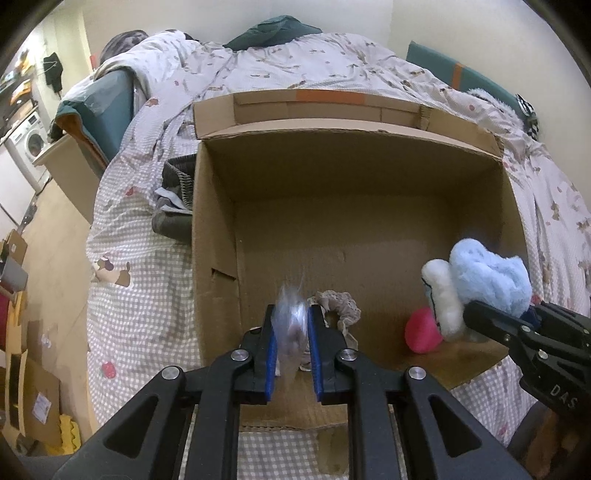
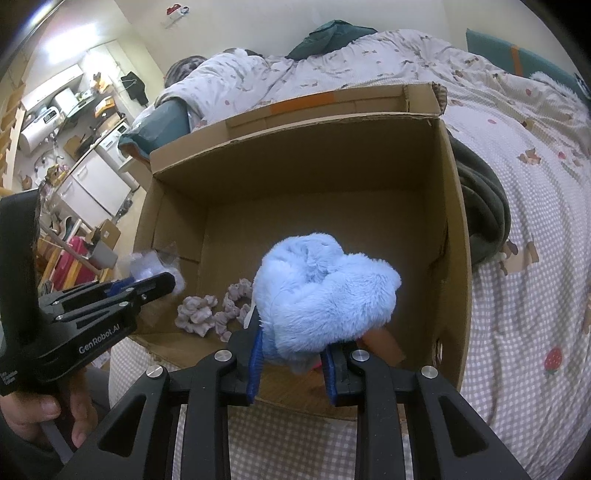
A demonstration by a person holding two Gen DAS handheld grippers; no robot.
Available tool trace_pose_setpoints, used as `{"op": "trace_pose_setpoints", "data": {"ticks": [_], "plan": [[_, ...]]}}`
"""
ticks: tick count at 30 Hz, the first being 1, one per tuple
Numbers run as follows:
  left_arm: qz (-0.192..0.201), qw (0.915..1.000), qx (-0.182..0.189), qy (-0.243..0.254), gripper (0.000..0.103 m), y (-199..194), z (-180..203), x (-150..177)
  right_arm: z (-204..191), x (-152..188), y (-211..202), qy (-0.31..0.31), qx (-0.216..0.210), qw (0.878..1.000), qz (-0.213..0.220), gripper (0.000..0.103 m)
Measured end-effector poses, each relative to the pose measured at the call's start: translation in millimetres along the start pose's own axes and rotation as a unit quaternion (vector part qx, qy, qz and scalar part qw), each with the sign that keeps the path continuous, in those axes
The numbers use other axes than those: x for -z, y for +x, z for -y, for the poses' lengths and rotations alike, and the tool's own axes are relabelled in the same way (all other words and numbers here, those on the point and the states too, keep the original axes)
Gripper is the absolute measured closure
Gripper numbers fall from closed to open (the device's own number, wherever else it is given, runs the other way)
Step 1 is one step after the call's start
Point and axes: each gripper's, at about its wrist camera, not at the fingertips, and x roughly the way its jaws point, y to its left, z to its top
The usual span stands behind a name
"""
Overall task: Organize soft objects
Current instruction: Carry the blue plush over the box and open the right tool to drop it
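Observation:
An open cardboard box [image 1: 214, 206] [image 2: 454, 206] lies on the bed. My left gripper [image 1: 291, 321] is shut on a small bag of clear plastic with something pale inside [image 1: 291, 332], held over the box's near left corner; it also shows in the right wrist view [image 2: 155, 269]. My right gripper [image 2: 295, 354] is shut on a light blue and white plush toy [image 2: 325, 291] [image 1: 484, 273], held over the near right of the box. Beige scrunchies [image 2: 214, 310] [image 1: 340, 306] lie on the box floor. A pink soft object [image 1: 423, 332] lies under the plush.
The bed has a checked and printed duvet [image 1: 140, 295] [image 2: 535, 295]. Dark folded clothes lie beside the box on its left [image 1: 173, 206] and right [image 2: 480, 206]. Teal pillows [image 1: 273, 33] lie at the head. Cartons [image 1: 33, 387] stand on the floor at left.

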Motion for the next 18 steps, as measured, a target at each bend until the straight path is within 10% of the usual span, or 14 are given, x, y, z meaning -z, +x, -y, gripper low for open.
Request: {"op": "trace_pose_setpoints", "data": {"ticks": [7, 13, 18], "plan": [[0.003, 1.0000, 0.001, -0.005, 0.052, -3, 0, 0, 4, -1, 2, 0.011, -0.001, 1.000, -0.005, 0.058], [0.013, 0.9998, -0.002, -0.017, 0.047, -6, -4, -2, 11, -3, -7, 0.034, -0.015, 0.999, 0.019, 0.025], [0.008, 0.9998, -0.006, -0.016, 0.047, -4, -5, -2, 16, -1, -5, 0.044, -0.008, 0.999, 0.010, 0.024]]}}
